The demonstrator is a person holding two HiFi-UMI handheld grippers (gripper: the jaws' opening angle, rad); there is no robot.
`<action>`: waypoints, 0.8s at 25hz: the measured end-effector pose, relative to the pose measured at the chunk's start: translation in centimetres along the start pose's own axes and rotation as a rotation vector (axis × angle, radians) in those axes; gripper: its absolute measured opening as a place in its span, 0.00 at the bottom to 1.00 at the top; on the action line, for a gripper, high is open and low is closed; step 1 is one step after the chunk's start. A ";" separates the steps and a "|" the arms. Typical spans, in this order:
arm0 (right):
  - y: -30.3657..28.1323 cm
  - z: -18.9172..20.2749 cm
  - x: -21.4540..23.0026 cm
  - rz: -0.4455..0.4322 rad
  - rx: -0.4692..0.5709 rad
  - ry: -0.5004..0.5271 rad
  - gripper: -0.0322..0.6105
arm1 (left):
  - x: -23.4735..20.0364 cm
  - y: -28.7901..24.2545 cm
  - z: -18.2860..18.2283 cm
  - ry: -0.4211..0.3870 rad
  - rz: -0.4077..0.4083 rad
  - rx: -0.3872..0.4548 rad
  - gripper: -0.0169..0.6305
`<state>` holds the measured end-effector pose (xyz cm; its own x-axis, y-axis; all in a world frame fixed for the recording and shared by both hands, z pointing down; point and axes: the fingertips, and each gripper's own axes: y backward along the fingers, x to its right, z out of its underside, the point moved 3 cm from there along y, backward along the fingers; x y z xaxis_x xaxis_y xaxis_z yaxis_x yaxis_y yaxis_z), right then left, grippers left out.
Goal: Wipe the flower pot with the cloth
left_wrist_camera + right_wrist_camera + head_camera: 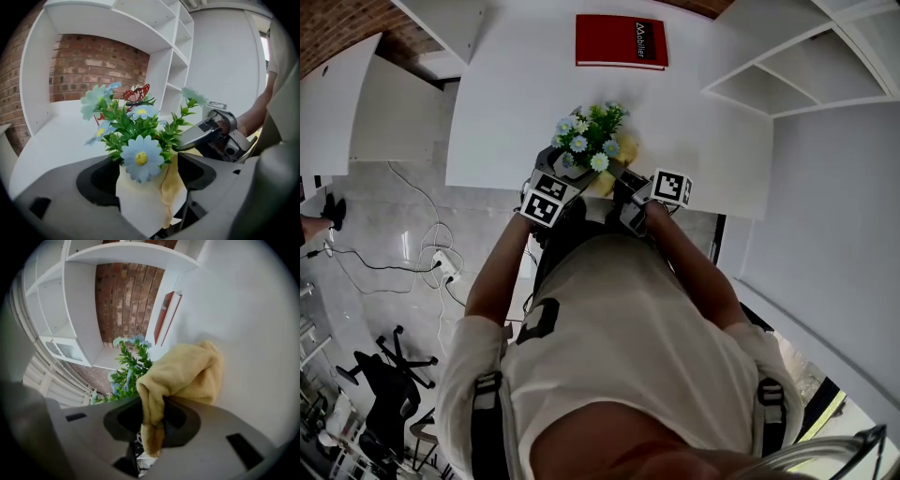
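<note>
Left gripper (147,164): its jaws stand wide and grasp the flower pot, one on each flank, which seems meant to steady it for rubbing.
Flower pot (138,201): white, directly between the left gripper's jaws and set deep toward its body. The wall facing this gripper is bare.
Cloth (171,187): yellow, hanging down the pot's wall just inside the left gripper's right-hand jaw and touching the pot. That side is probably the one being wiped.
Right gripper (152,420): clenched on a pinched fold of the cloth, with the rest bunched ahead of its tips, likely to serve as a pad. It reaches in beside the pot from the left gripper's right.
Flowers (140,157): blue daisies and green leaves just above the left gripper's jaws. They crowd the rim, so wiping probably keeps to the wall below.
Table (487,112): white, ahead of both grippers, with the pot at its near edge. Whether the pot rests on it I cannot tell.
Red book (622,40): far ahead, well apart.
</note>
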<state>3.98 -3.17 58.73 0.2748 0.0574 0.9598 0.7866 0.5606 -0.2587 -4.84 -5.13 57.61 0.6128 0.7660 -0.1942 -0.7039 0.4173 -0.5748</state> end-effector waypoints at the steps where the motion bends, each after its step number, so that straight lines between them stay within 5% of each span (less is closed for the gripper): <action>1: 0.1 0.3 0.2 0.002 0.010 -0.021 0.19 | 0.2 0.3 0.1 0.018 0.006 0.006 0.60; 8: -0.6 2.1 2.8 0.036 -0.008 -0.077 0.19 | 1.2 1.7 0.9 0.091 0.022 -0.001 0.60; 11: -0.3 2.3 4.1 0.130 -0.033 -0.031 0.19 | 1.8 2.0 1.1 0.117 0.042 -0.020 0.60; 20: 0.4 1.9 3.9 0.127 -0.038 -0.029 0.19 | -0.8 1.5 3.0 -0.044 0.021 -0.139 0.60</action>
<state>4.35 -1.13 62.55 0.3579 0.1503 0.9216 0.7668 0.5158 -0.3819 -7.46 -3.60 59.29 0.5801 0.7958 -0.1738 -0.6580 0.3320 -0.6759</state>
